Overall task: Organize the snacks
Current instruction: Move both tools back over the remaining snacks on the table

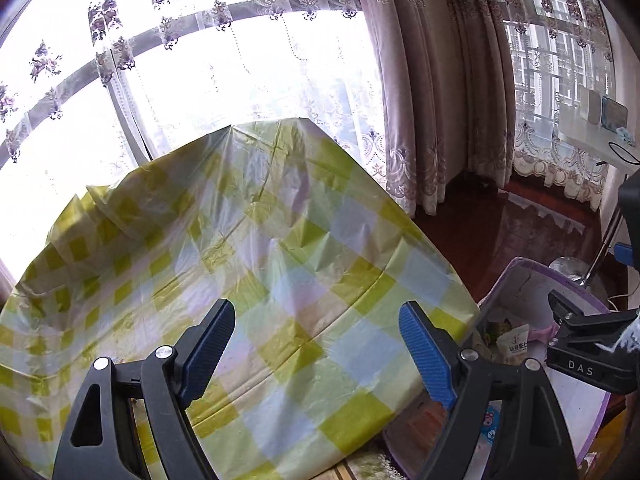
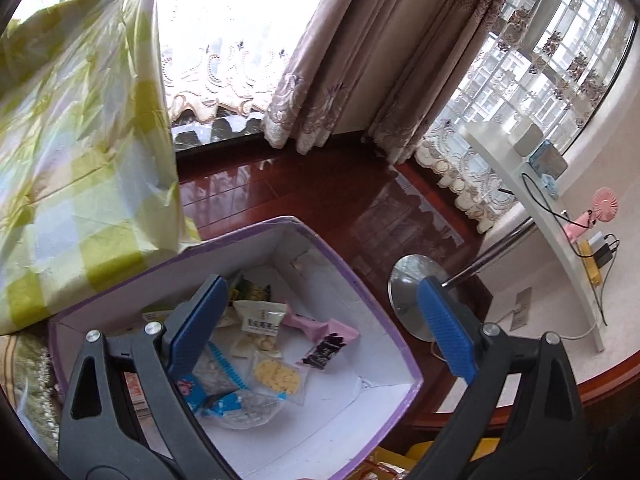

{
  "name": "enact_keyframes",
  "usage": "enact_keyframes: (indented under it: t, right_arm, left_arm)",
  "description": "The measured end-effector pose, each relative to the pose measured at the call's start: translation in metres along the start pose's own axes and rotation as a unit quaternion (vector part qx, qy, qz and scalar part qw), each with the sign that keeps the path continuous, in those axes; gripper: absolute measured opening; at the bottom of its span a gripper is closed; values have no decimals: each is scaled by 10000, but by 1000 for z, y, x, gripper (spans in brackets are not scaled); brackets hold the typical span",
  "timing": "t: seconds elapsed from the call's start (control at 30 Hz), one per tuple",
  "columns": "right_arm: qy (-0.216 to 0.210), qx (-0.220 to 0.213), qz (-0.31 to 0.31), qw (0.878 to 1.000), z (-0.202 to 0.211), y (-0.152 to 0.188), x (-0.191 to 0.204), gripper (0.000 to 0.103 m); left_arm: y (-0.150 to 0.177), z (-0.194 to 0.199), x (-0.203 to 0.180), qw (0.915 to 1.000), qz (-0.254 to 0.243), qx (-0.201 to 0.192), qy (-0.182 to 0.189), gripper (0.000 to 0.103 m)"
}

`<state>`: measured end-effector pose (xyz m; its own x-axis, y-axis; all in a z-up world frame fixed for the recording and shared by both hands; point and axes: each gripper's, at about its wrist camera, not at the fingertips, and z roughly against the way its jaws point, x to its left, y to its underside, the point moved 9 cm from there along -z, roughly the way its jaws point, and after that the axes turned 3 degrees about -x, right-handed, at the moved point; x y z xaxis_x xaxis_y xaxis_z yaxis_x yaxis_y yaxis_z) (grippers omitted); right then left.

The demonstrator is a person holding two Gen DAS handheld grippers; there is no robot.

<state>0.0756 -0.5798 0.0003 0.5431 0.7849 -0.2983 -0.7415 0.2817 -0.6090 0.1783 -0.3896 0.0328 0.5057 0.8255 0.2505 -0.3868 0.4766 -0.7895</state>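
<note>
Purple-rimmed box (image 2: 396, 344) holds snack packets (image 2: 276, 376); both tools gape, empty.

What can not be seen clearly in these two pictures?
- Right wrist view: snack packets at the near left of the purple-rimmed box are hidden behind the right tool.
- Left wrist view: most of the box is covered by the checked tablecloth and the left tool.
- Both views: print on the white packet is too small to read.
</note>
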Motion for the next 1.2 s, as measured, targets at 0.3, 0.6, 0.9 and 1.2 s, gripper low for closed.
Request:
enact_keyframes:
  t: [0.3,0.6,0.9,1.2]
  right_arm:
    - [-1281,35,-366,9911,15,-2,55,96]
    - [-2043,-99,13,9789,40,-5,132,96]
    - [-2713,-196,183,9621,68,-12,203,96]
    - [-3119,-56,444,9491,81,-9,276,96]
  left_arm:
    - [14,8,48,9966,642,-45,522,85]
    - [46,9,115,9909,1312,116,271,85]
    - [89,13,218,9746,2210,220,-288,84]
    - [135,13,293,9652,2459,434,-778,83]
